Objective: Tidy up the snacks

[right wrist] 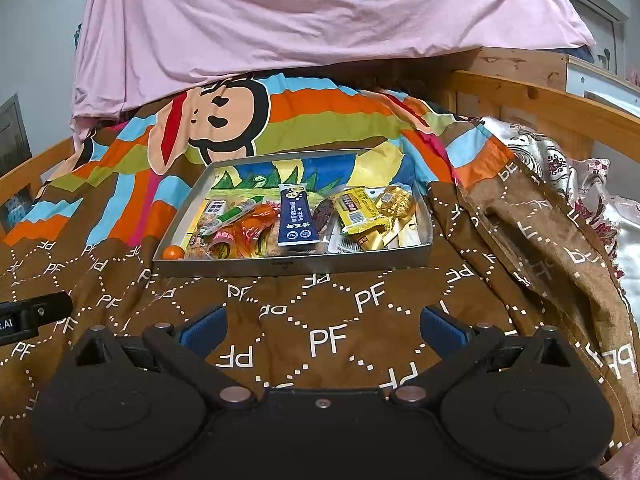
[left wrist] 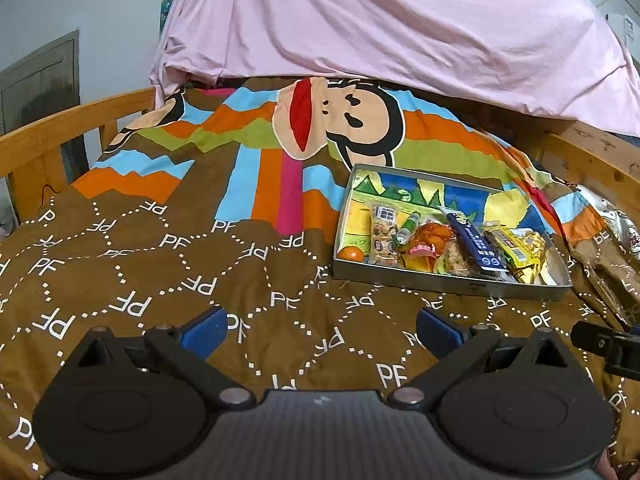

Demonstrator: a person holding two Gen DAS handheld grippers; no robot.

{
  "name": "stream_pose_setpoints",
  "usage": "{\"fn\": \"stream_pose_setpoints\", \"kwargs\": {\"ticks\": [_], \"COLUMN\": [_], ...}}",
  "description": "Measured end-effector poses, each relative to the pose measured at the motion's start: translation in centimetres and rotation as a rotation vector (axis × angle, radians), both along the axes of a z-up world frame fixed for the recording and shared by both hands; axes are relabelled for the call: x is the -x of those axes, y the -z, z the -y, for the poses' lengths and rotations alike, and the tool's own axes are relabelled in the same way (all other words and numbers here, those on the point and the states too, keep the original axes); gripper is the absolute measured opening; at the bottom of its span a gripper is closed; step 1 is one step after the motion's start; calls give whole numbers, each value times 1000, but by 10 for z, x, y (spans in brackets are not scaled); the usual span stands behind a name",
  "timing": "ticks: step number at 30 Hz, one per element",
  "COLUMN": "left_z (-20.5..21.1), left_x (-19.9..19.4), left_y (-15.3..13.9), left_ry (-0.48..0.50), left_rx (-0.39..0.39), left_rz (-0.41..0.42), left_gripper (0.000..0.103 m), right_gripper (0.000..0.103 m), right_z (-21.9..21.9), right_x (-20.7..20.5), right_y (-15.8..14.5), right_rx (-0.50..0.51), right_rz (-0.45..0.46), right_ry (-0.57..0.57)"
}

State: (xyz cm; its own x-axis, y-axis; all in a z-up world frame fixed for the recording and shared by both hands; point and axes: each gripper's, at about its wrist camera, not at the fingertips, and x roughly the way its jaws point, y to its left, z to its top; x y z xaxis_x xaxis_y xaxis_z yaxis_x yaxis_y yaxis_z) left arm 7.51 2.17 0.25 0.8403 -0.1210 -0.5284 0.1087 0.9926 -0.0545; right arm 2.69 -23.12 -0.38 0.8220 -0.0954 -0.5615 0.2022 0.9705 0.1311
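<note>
Snacks are piled in a metal tray [right wrist: 288, 267] set on the brown PF-print quilt [right wrist: 332, 336] on the bed. A navy packet [right wrist: 296, 220] lies on top, an orange ball [right wrist: 173, 253] in the near-left corner. Left gripper [left wrist: 322, 330] and right gripper [right wrist: 323, 326] are held over bare quilt, jaws wide, nothing gripped.

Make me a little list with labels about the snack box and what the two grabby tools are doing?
place: a bed with a brown PF-print quilt
box: shallow metal tin on the quilt
inside the box: small orange fruit in the near left corner, dark blue packet in the middle, green tube, yellow packets on the right
left tool: open, empty, over the quilt, short of the tin
right tool: open, empty, facing the tin
behind the box: pink sheet
</note>
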Motion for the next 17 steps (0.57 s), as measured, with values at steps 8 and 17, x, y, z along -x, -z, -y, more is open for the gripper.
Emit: {"fn": "stream_pose_setpoints", "kwargs": {"ticks": [8, 17], "left_z": [1, 1], "left_x": [-1, -1], "left_y": [-1, 0], "left_ry": [8, 15], "left_rx": [-8, -20], "left_rz": [-4, -7], "left_gripper": [102, 102], "right_gripper": [102, 102], "right_z": [-1, -2], "right_x": [0, -1], "right_y": [0, 2], "right_rx": [2, 2], "right_rz": [-3, -10], "right_ry": [-2, -6]}}
